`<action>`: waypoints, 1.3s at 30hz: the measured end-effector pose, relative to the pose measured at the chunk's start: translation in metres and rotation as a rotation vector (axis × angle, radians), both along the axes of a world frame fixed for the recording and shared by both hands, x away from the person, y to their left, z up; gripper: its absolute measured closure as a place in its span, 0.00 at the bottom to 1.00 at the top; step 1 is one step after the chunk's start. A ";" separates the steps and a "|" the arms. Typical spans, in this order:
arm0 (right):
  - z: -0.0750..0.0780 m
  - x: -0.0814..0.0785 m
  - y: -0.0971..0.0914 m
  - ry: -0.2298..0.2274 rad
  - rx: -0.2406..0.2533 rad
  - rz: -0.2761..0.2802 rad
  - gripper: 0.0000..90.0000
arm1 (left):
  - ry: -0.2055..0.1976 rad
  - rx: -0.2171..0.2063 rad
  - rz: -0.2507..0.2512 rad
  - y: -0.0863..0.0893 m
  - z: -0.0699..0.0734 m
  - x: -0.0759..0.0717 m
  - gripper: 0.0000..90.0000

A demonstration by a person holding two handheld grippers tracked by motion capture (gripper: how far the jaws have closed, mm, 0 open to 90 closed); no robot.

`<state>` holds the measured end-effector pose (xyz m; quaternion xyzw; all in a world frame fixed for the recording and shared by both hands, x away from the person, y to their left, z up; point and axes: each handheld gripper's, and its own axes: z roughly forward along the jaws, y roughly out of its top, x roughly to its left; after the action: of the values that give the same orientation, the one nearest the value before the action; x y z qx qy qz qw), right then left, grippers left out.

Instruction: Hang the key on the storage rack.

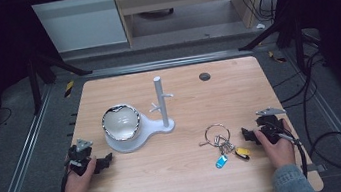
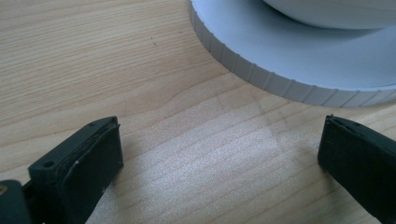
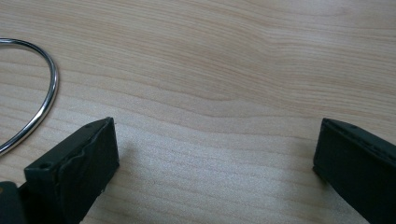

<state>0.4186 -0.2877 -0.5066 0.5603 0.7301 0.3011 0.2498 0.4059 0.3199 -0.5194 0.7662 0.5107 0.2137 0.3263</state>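
A white stand (image 1: 162,108) with an upright post and short pegs rises from a flat base (image 1: 152,126) that also bears a shiny bowl (image 1: 121,122). A large metal key ring (image 1: 217,134) with keys and blue and yellow tags lies at the table's right front. My left gripper (image 1: 106,159) rests open on the wood just left of the base; the base's ribbed edge (image 2: 280,84) lies ahead of its jaws. My right gripper (image 1: 247,134) rests open just right of the keys, and the ring's curve (image 3: 44,98) shows at the left of its view. Nothing is between either pair of jaws.
The wooden table (image 1: 191,184) has a small dark round grommet (image 1: 204,76) at the back right. Cables (image 1: 335,153) trail off the right edge onto the floor. Black frame struts stand behind the table on both sides.
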 end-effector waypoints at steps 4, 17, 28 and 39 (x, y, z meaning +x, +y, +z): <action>0.000 0.000 0.000 0.000 0.000 -0.002 0.00 | 0.000 0.000 0.000 0.000 0.000 0.000 0.00; 0.005 -0.005 -0.002 0.014 -0.003 0.008 0.13 | 0.000 0.000 0.000 0.000 0.000 0.000 0.00; 0.041 -0.016 0.003 0.129 -0.119 0.181 0.39 | 0.002 0.001 0.000 0.000 0.000 -0.001 0.00; 0.067 0.001 0.001 0.244 -0.137 0.286 0.61 | 0.002 0.000 0.011 0.000 0.000 -0.002 0.00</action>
<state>0.4196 -0.2863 -0.4392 0.4651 0.8458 0.2128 0.1516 0.4037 0.3198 -0.5194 0.7636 0.5152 0.2148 0.3245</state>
